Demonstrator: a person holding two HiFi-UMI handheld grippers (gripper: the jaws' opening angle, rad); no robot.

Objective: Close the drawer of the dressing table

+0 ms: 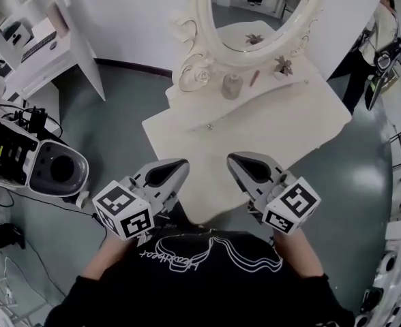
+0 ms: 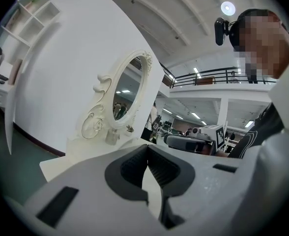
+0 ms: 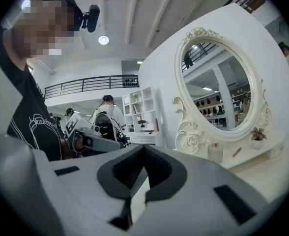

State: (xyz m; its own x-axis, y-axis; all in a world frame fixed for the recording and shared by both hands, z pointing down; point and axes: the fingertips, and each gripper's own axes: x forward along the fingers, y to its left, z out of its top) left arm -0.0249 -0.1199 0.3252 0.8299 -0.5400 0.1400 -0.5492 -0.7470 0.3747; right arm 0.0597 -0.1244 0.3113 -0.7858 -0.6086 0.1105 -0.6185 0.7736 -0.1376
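Head view is showing left gripper [image 1: 175, 167] and right gripper [image 1: 239, 161] hanging low by my chest, both squeezing shut on nothing; I am holding them off the dressing table [image 1: 269, 131], upper middle, because its drawer [image 1: 209, 126] is looking pushed in.

- White dressing table [image 1: 282, 118] stands on the grey floor [image 1: 119, 107].
- Ornate oval mirror [image 1: 258, 12] at its back.
- Below the mirror: pale jar [image 1: 232, 86], pinkish stick [image 1: 254, 78], small potted plant [image 1: 283, 65].
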